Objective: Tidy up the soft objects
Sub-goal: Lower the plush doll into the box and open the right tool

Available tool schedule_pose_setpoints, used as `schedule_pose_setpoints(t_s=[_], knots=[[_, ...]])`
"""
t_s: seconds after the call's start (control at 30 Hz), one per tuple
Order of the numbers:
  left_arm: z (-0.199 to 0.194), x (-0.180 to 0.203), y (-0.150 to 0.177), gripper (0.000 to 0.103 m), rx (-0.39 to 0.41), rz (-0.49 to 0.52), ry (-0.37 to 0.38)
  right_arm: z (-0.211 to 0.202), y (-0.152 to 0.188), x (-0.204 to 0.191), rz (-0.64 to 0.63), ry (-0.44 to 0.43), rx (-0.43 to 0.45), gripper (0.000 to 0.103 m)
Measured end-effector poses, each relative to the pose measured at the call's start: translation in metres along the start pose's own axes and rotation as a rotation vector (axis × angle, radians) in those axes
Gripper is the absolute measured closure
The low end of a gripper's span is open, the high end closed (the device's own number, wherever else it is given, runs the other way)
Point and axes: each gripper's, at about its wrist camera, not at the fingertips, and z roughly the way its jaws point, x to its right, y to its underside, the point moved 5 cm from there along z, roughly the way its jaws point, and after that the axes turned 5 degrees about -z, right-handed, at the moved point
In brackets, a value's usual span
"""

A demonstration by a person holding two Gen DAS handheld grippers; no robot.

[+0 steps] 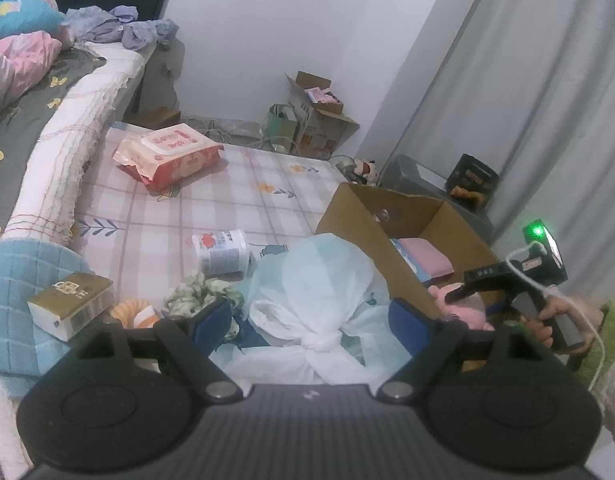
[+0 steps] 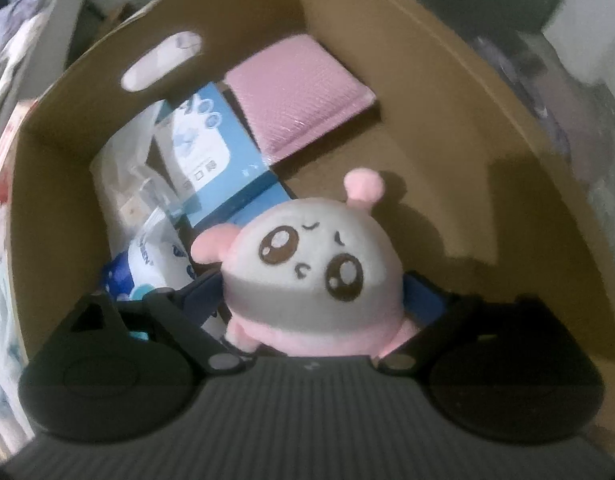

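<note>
Plush (image 2: 311, 264) sits between my right gripper's (image 2: 313, 296) wide-spread fingers, low inside the box (image 2: 447, 92), ready to drop beside the pink pack (image 2: 299, 92). My left gripper (image 1: 311, 320), also wide, straddles the tied bag (image 1: 319, 300) outside.

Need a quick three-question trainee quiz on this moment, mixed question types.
1. True or false: the pink packet lies inside the cardboard box.
2. What sits between the right tongs? A) a shoe B) a plush toy C) a cup
3. Name the thing in front of the left tongs.
Key: 1 true; 2 B; 3 the knotted white bag.
</note>
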Motion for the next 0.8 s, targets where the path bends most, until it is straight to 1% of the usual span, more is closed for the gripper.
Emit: schedule_pose_setpoints(t_s=[0.13,0.2,0.27,0.33,0.4,0.47,0.57,0.67,0.8], knots=[[0.002,0.001,-0.001,0.016,-0.002,0.0,-0.004,-0.007,0.001,-0.012,-0.13,-0.072,0.04,0.013],[0.004,0.001,-0.001,0.016,-0.004,-0.001,-0.005,-0.011,0.0,-0.022,-0.207,-0.094,0.069,0.013],[0.005,0.002,-0.001,0.016,-0.007,0.0,-0.008,-0.017,0.0,-0.037,-0.316,-0.093,0.112,0.013],[0.005,0.003,-0.001,0.016,-0.006,0.002,-0.008,-0.018,-0.001,-0.049,-0.412,-0.07,0.141,0.012],[0.006,0.004,-0.001,0.016,-0.006,0.005,-0.01,-0.015,-0.002,-0.053,-0.463,-0.05,0.139,0.01],[0.006,0.004,-0.001,0.016,-0.007,0.008,-0.013,-0.008,-0.003,-0.05,-0.473,-0.034,0.11,0.008],[0.006,0.004,-0.001,0.016,-0.006,0.008,-0.019,-0.003,-0.006,-0.041,-0.415,-0.05,0.076,0.008],[0.004,0.0,-0.001,0.016,-0.004,0.005,-0.028,-0.009,-0.007,-0.034,-0.354,-0.095,0.096,0.008],[-0.003,-0.005,-0.002,0.016,0.007,-0.001,-0.035,-0.024,-0.008,-0.029,-0.307,-0.123,0.133,0.007]])
